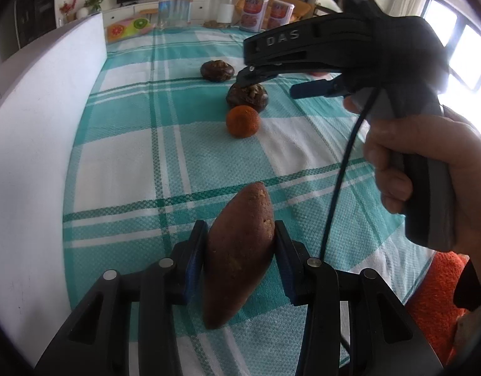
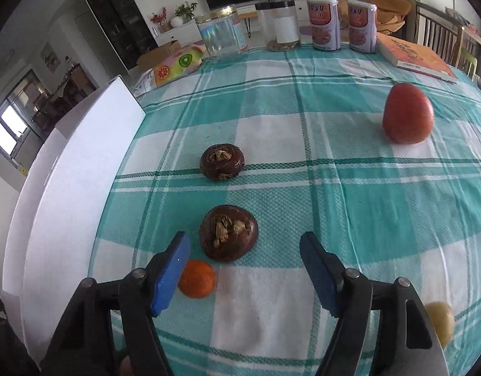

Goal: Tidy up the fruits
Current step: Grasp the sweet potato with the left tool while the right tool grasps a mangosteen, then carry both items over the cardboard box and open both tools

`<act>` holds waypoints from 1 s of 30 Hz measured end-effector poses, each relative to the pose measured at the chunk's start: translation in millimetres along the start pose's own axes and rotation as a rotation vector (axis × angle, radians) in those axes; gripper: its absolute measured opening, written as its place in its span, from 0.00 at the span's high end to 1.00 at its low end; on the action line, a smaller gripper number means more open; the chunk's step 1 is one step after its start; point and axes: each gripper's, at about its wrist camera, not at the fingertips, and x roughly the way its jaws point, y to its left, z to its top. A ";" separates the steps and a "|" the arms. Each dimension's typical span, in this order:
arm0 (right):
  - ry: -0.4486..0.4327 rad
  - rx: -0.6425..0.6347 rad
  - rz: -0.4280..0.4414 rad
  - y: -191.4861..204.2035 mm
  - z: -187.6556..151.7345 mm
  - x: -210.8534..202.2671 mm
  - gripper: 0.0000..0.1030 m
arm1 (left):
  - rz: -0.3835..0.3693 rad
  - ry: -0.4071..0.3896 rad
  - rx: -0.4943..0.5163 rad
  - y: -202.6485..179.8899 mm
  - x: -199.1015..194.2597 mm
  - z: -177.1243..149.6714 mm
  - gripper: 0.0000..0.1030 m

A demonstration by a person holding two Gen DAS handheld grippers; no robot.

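- The left gripper (image 1: 240, 250) is clamped on a reddish-brown sweet potato (image 1: 240, 250), its blue pads pressing both flanks; the sweet potato stands tilted, one end raised and the lower end hanging over the teal-and-white checked tablecloth (image 1: 131, 163).
- The right gripper (image 2: 245, 266), held in a person's hand (image 1: 428, 169), hangs over the middle of the table with its jaws partway apart and nothing between the pads.
- Just ahead of the right gripper lies a dark brown water chestnut (image 2: 228, 232); a small orange (image 2: 197, 279) sits just beside it, partly behind the gripper's left pad.
- A second water chestnut (image 2: 222, 162) lies farther up the cloth, apart from the first.
- A red fruit (image 2: 408, 112) stands well off to the right, near an orange-covered book (image 2: 416, 58).
- A yellowish fruit (image 2: 441, 321) peeks out behind the right finger.
- A white tray (image 2: 68, 188) runs along the cloth's left edge.
- Jars and two cans (image 2: 342, 25) line the far edge.
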 end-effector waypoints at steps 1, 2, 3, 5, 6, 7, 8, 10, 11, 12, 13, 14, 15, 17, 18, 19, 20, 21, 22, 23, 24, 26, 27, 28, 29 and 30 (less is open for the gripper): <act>0.024 -0.007 -0.011 3.5 2.0 10.0 0.29 | 0.000 -0.001 0.001 -0.2 0.1 -0.2 0.58; 0.048 -0.019 -0.019 6.6 3.4 18.7 0.29 | 0.001 -0.002 0.002 -0.5 0.4 -0.3 0.58; 0.042 -0.051 -0.054 12.2 2.5 21.3 0.32 | -0.001 -0.003 0.001 -0.1 0.8 -0.2 0.58; 0.051 -0.118 -0.102 21.9 -0.6 20.9 0.52 | -0.007 -0.006 -0.009 1.7 1.8 0.2 0.58; 0.056 -0.115 -0.103 21.6 -1.9 18.2 0.52 | -0.013 -0.004 -0.019 3.2 1.8 0.7 0.58; 0.048 -0.097 -0.090 17.8 -3.0 12.3 0.52 | -0.017 -0.002 -0.032 4.9 1.1 1.0 0.58; 0.026 -0.085 -0.087 13.1 -4.3 3.5 0.52 | -0.020 -0.001 -0.046 6.6 -0.3 1.1 0.58; -0.028 -0.071 -0.104 3.4 -6.6 -18.9 0.52 | -0.032 -0.008 -0.072 11.2 -6.0 1.8 0.58; -0.053 -0.058 -0.101 -2.3 -7.0 -31.4 0.52 | -0.040 -0.013 -0.087 13.4 -10.1 2.5 0.58; -0.075 -0.043 -0.097 -8.0 -7.0 -43.7 0.52 | -0.050 -0.021 -0.101 15.3 -15.2 3.6 0.58; -0.093 -0.030 -0.093 -13.1 -7.1 -55.0 0.52 | -0.061 -0.031 -0.114 16.6 -20.9 5.2 0.58; -0.108 -0.020 -0.086 -18.3 -8.7 -66.6 0.52 | -0.072 -0.041 -0.124 17.2 -27.0 6.7 0.58; -0.117 -0.014 -0.078 -22.8 -11.4 -76.7 0.52 | -0.084 -0.051 -0.134 17.6 -33.5 9.0 0.58; -0.125 0.008 -0.045 -29.3 -18.2 -92.0 0.52 | -0.119 -0.072 -0.156 19.5 -45.7 14.4 0.58; -0.124 0.028 -0.006 -33.7 -23.1 -97.8 0.52 | -0.140 -0.079 -0.168 20.4 -51.2 17.1 0.58; -0.122 0.053 0.042 -37.1 -29.0 -102.8 0.52 | -0.164 -0.085 -0.182 21.5 -57.0 19.0 0.58; -0.119 0.081 0.098 -40.3 -35.5 -106.2 0.52 | -0.188 -0.090 -0.197 22.6 -63.1 20.2 0.58; -0.116 0.106 0.153 -42.4 -42.1 -108.9 0.52 | -0.209 -0.093 -0.210 24.2 -68.8 21.2 0.58; -0.112 0.125 0.201 -42.7 -48.3 -110.5 0.52 | -0.228 -0.095 -0.224 25.9 -74.2 22.1 0.58; -0.108 0.138 0.242 -40.4 -53.8 -111.1 0.52 | -0.247 -0.097 -0.239 28.4 -79.8 22.6 0.58; -0.104 0.147 0.275 -37.1 -58.6 -111.7 0.52 | -0.265 -0.098 -0.255 31.4 -85.0 23.4 0.58; -0.095 0.150 0.330 -24.6 -66.5 -111.5 0.52 | -0.287 -0.111 -0.277 37.3 -97.6 23.7 0.58; -0.092 0.145 0.355 -16.6 -68.7 -111.8 0.52 | -0.286 -0.121 -0.282 40.5 -103.9 24.7 0.58; -0.088 0.137 0.377 -7.5 -70.0 -112.7 0.52 | -0.278 -0.133 -0.288 44.6 -110.3 26.1 0.58; -0.085 0.125 0.398 2.5 -70.6 -114.0 0.52 | -0.269 -0.145 -0.295 49.8 -116.7 27.4 0.58; -0.084 0.108 0.419 13.9 -70.8 -116.8 0.52 | -0.263 -0.159 -0.307 56.5 -123.9 28.3 0.58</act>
